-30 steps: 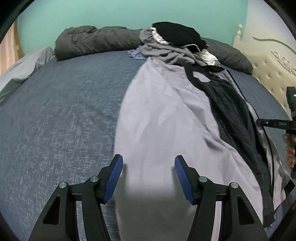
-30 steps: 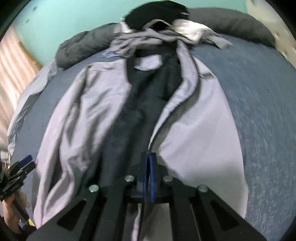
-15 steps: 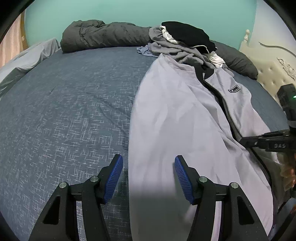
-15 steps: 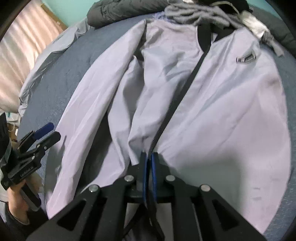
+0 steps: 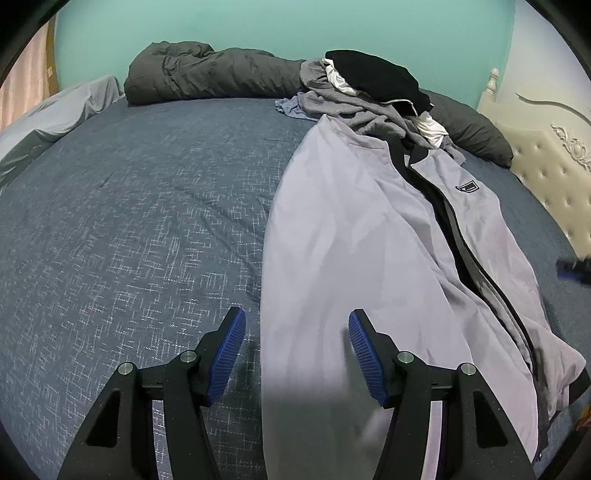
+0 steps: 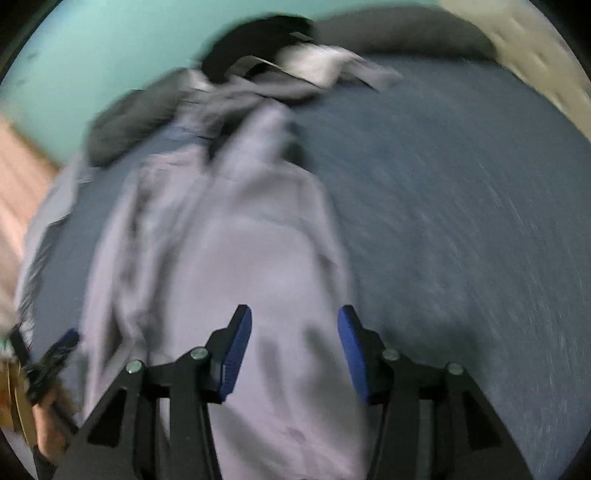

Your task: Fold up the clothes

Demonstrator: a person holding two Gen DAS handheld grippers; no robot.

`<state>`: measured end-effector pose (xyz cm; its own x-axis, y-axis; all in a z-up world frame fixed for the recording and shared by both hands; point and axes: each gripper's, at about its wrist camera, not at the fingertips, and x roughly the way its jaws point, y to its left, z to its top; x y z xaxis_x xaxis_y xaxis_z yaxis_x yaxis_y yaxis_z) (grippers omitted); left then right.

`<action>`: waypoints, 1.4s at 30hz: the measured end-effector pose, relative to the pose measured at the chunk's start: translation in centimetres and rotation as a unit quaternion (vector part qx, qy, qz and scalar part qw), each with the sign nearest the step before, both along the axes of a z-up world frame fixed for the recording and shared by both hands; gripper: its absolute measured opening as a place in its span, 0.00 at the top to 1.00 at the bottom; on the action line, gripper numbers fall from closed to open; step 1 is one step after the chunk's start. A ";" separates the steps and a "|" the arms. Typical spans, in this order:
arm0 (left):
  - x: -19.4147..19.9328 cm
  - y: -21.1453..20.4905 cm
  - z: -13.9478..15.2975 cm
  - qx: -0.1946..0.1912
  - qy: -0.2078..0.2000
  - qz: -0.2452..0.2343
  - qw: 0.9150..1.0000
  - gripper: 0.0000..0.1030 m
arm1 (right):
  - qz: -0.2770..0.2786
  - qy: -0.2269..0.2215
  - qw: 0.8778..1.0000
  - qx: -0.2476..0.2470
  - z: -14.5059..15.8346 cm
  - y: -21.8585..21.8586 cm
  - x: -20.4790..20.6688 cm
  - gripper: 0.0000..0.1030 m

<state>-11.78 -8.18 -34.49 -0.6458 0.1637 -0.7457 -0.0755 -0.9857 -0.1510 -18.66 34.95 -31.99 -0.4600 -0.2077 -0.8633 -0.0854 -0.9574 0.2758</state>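
Item: pale lilac-grey zip-front jacket of thin woven fabric [image 5: 351, 236], black lining and black zip band showing down the open front, small dark chest badge [image 5: 467, 187].
Location: spread flat on the dark blue flecked bedspread [image 5: 147, 221], on the half nearer the cream tufted headboard [image 5: 550, 173]; collar end touching the heap of unfolded grey, white and black clothes [image 5: 369, 96] at the far edge of the bed, hem end at the near edge.
Long axis: collar to hem, running from far edge to near edge; collar pointing away toward the teal wall [image 5: 295, 26].
Front panels: 2, lying nearly closed, a dark strip of lining left between them.
Handling, judged: light, limp, probably slick; no stiffness to hold a crease unaided; likely to slide on itself when lifted.
Where to take hold, judged: hem corners or shoulder seams, pinching 1 or 2 layers at an edge; zip band a firmer alternative.
Left gripper [image 5: 295, 354]: blue ribbed pads spread fairly wide, hanging over the jacket's near left edge, nothing pinched.
Right gripper [image 6: 293, 354]: jaws opening, fabric below them but not pressed by the pads; view smeared by motion.
Other bedding: rolled dark grey quilt [image 5: 207, 74] along the far edge.
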 end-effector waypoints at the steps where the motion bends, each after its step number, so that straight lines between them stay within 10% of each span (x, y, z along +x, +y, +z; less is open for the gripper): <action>1: 0.0 0.0 0.0 0.000 0.000 0.000 1.000 0.40 | -0.006 -0.012 1.000 -0.002 -1.1 0.7 0.4 0.52; 8: -0.1 -0.4 -0.2 0.007 -0.004 0.005 1.000 0.40 | -0.065 -0.031 0.997 -0.027 -5.1 4.9 1.8 0.52; 14: -0.3 -0.7 -0.3 0.025 -0.006 0.007 1.000 0.40 | -0.019 -0.062 0.997 0.042 -6.4 2.5 1.4 0.60; 32: -0.5 -0.6 -0.6 0.042 -0.009 0.003 0.999 0.40 | 0.057 -0.048 0.997 0.009 -5.7 -3.7 1.5 0.67; 37: -0.3 -0.4 -0.7 0.038 -0.010 0.001 0.999 0.40 | 0.023 -0.054 0.998 -0.030 -6.7 -1.4 1.4 0.96; 42: -0.3 -0.4 -0.6 0.038 -0.009 0.000 0.999 0.40 | 0.004 -0.030 0.999 -0.031 -5.0 0.4 2.2 0.98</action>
<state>-12.09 -8.55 -35.10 -0.6326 0.2201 -0.7426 -0.0716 -0.9713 -0.2269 -16.49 35.40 -37.00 -0.4055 -0.2647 -0.8749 -0.0969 -0.9393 0.3291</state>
